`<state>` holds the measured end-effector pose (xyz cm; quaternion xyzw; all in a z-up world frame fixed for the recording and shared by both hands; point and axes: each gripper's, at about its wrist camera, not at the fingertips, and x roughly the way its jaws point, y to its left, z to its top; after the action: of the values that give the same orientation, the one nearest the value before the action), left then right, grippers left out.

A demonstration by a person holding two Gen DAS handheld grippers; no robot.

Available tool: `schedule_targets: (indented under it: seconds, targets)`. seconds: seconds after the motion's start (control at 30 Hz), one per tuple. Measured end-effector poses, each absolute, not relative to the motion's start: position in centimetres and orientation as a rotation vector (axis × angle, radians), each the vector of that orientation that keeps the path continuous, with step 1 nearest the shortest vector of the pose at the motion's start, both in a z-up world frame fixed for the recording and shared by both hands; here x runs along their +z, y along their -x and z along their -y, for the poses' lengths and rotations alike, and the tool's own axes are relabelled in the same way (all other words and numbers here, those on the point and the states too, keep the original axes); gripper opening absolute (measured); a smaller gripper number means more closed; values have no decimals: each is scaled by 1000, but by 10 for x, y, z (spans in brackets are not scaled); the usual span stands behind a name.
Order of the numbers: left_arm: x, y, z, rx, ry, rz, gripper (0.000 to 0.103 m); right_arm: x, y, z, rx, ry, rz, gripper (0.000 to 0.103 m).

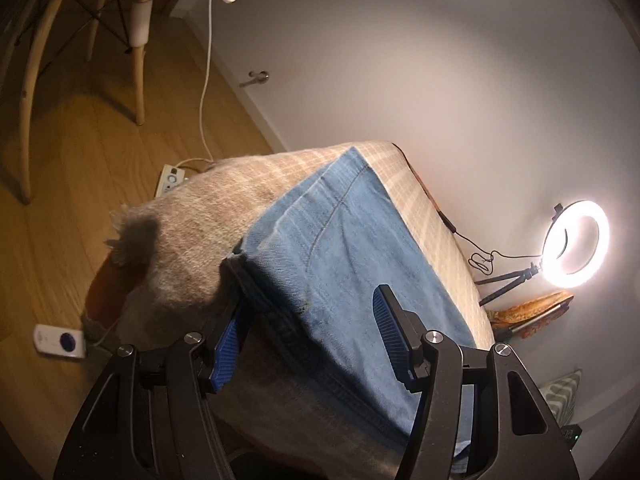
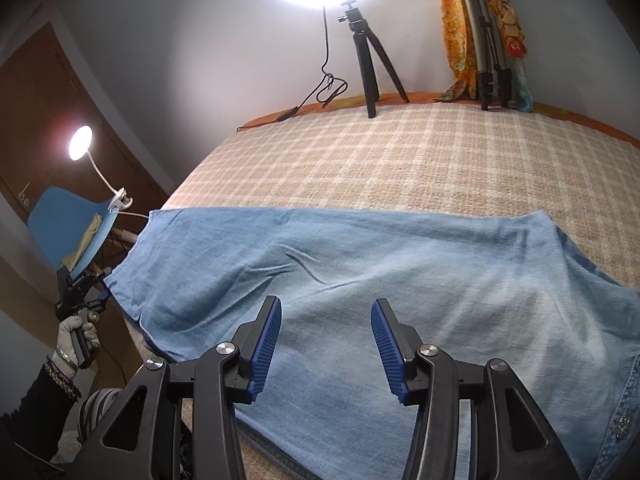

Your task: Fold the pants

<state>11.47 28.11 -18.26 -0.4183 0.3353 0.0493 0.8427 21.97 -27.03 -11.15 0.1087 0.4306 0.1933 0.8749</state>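
Observation:
Light blue denim pants (image 2: 360,280) lie flat across the checked beige blanket (image 2: 400,160) on the bed, waistband buttons at the right edge. In the left wrist view the pants (image 1: 340,248) reach the bed's corner, the hem by the left finger. My left gripper (image 1: 308,312) is open, its jaws straddling the hem end of the pants, with nothing held. It also shows small at the left of the right wrist view (image 2: 86,292), held in a gloved hand. My right gripper (image 2: 326,320) is open and empty, hovering over the middle of the pants.
A ring light on a tripod (image 2: 360,40) stands at the bed's far edge, with folded stands and orange cloth (image 2: 488,32) beside it. A blue chair (image 2: 68,228) with a clip lamp (image 2: 82,142) stands left of the bed. A power strip (image 1: 172,180) lies on the wooden floor.

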Motion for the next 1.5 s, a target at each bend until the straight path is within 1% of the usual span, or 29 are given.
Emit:
schedule_targets:
  seconds: [0.03, 0.07, 0.1, 0.2, 0.33, 0.43, 0.6, 0.63, 0.67, 0.73, 0.9, 1.13, 1.17, 1.27, 1.33, 1.47, 1.5]
  targets:
    - [-184, -115, -281, 113, 880, -702, 42, -112, -219, 270, 405, -223, -900, 50]
    - [-186, -117, -281, 121, 881, -708, 15, -112, -219, 269, 406, -221, -902, 50]
    - [-188, -118, -282, 123, 891, -710, 11, -113, -220, 268, 406, -221, -906, 50]
    - [-182, -119, -279, 127, 873, -679, 9, -116, -220, 268, 404, -212, -915, 50]
    - [-152, -122, -272, 116, 760, -631, 8, -120, -218, 263, 428, -183, -934, 50]
    - [-143, -119, -280, 131, 737, -603, 8, -122, -213, 250, 487, -138, -948, 50]
    - [-165, -127, -299, 167, 750, -664, 8, -128, -200, 211, 639, -23, -979, 49]
    - [-167, -129, -298, 170, 743, -669, 8, -130, -198, 203, 660, 0, -990, 49]
    - [-170, -131, -298, 174, 739, -675, 8, -133, -197, 195, 672, 31, -1005, 46]
    - [-174, -130, -298, 174, 749, -674, 8, -143, -195, 184, 676, 78, -1039, 46]
    - [-188, -124, -299, 168, 779, -694, 8, -163, -189, 180, 741, 85, -1140, 36]
    - [-187, -125, -297, 164, 764, -703, 8, -160, -171, 191, 765, 86, -1164, 33]
    - [-186, -125, -298, 162, 767, -704, 8, -156, -169, 195, 756, 89, -1158, 31]
    - [-188, -124, -300, 155, 780, -706, 8, -131, -165, 224, 654, 9, -1068, 32]
    - [-188, -124, -300, 154, 780, -708, 9, -111, -161, 261, 518, -70, -1004, 35]
    - [-189, -121, -300, 147, 795, -701, 9, -94, -151, 321, 268, -146, -937, 47]
    - [-189, -120, -301, 146, 798, -700, 9, -92, -150, 338, 214, -170, -932, 47]
